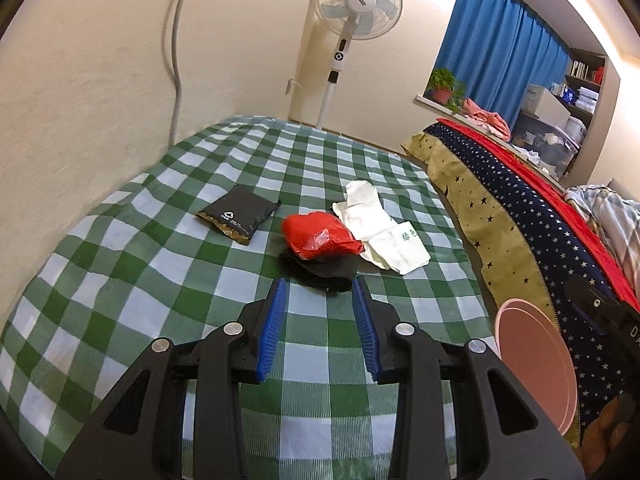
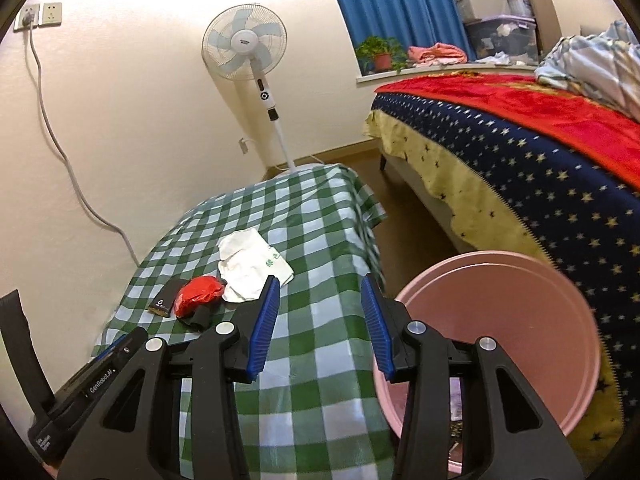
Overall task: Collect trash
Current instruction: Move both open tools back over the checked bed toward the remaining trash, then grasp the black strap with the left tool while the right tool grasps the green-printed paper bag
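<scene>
On the checked table: you have four pieces of trash lying in a loose cluster, none yet lifted.
Progress: you look to be near the start; the pink bin [image 2: 496, 280] shows only a scrap or two at its bottom, and its inside is mostly hidden by your right gripper.
Left to do: black pouch [image 1: 239, 216], red bag [image 1: 320, 234], white wrapper [image 1: 380, 228] and the dark cloth [image 1: 320, 272] under the red bag all need collecting.
Red bag: crumpled, glossy thin plastic, resting on the dark cloth and touching the white wrapper.
White wrapper: flat, creased, green print on it.
Bin: beside the table, between it and the bed [image 2: 540, 152].
Left gripper [image 1: 320, 292]: jaws apart, empty, just short of the dark cloth.
Right gripper [image 2: 320, 292]: jaws apart, empty, above the table edge near the bin.
</scene>
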`<state>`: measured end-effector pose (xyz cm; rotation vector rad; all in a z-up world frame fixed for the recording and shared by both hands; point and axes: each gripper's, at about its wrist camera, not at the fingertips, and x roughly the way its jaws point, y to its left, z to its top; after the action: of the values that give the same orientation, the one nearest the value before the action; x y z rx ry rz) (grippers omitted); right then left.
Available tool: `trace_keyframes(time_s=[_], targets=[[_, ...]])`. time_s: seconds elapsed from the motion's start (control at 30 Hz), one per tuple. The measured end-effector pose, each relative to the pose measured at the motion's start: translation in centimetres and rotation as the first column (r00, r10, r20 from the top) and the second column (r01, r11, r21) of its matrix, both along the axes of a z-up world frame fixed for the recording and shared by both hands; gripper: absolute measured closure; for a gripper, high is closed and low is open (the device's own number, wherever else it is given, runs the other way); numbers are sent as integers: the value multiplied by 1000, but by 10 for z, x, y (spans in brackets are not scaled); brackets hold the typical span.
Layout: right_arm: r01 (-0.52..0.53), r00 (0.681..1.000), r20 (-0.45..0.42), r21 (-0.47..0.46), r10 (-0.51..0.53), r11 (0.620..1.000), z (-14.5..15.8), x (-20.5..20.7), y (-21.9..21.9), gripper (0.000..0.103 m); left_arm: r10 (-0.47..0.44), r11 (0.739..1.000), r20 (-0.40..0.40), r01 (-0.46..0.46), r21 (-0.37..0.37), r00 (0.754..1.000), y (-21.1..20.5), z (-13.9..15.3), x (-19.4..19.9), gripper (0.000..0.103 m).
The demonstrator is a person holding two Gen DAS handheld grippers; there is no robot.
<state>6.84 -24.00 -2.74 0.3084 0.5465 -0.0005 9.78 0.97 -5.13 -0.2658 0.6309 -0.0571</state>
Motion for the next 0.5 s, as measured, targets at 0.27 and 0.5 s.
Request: trace_keyframes(time_s=[0.27,0.5], targets=[[-27,999,-17,12,27,1000,-13,25,2,60,-31,999,-22,32,18,999,-18,-12,24,69],[-32,999,-43,23,33,999,-25,45,-3,60,-51,998,-53,54,46,997,-30,-21,45,69]])
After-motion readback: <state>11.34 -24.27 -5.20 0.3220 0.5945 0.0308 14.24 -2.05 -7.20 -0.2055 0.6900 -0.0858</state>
